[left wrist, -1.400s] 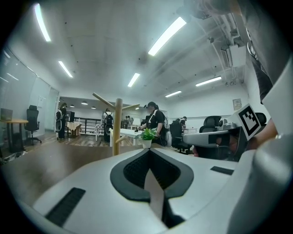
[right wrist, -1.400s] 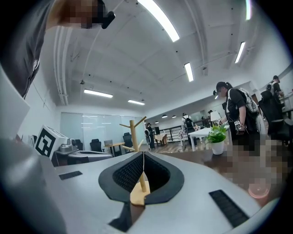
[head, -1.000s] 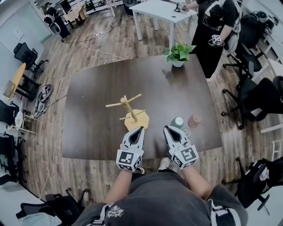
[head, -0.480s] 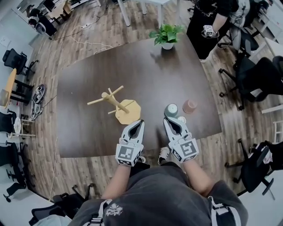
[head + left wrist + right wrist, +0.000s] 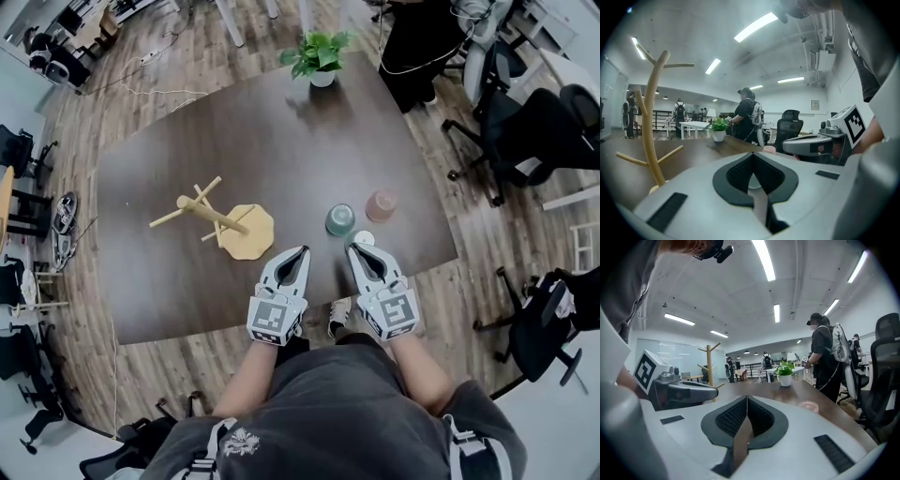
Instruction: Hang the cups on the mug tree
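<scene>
One teal cup (image 5: 340, 219) just beyond right claw (image 5: 360, 249).

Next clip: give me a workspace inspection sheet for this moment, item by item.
Surface: dark wooden table.
Job's things: mug tree upright, no cups hung; green cup and pink cup stand apart on the table; small pale item beside them, unclear.
Clutter: potted plant at far edge.
Grippers: left gripper and right gripper at near edge, jaws together, empty.
Cables: white cable on floor.
Surroundings: office chairs, a person beyond the table.
</scene>
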Available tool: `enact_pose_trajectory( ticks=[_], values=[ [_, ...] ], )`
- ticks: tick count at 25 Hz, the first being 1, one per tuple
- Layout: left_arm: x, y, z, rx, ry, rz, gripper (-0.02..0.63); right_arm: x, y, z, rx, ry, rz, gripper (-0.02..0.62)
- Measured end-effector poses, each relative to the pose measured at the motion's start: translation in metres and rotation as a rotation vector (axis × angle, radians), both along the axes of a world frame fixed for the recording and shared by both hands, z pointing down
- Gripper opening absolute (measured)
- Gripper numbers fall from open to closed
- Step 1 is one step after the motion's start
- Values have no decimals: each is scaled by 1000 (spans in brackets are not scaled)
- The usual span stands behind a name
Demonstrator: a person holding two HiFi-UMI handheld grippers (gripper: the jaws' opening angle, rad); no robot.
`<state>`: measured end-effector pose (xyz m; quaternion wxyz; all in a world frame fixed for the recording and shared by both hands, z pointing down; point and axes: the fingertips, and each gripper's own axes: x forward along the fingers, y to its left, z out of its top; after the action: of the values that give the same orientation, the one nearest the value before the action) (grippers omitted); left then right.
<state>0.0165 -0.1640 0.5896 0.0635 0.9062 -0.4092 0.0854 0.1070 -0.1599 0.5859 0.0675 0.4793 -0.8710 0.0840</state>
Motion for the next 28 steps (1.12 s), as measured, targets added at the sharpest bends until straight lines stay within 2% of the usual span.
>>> enact_pose_trajectory(
  ticks=[9, 18, 19, 21, 28],
  values=[
    [28, 2, 6, -17, 62, 53, 5, 28, 6, 20, -44, 44, 62, 26],
    [33, 2, 12, -13, 46, 50, 5, 39, 9, 37, -86, 78, 90, 32],
    [34, 3, 13, -13, 47, 48, 5, 40, 9, 40, -95, 80, 93, 55],
    [36, 4, 14, -17, 48, 48, 5, 42, 9, 46, -120, 82, 91, 172],
    [37, 5, 20, -30, 47, 43, 5, 46, 2, 73, -180, 112, 105, 270]
  ],
)
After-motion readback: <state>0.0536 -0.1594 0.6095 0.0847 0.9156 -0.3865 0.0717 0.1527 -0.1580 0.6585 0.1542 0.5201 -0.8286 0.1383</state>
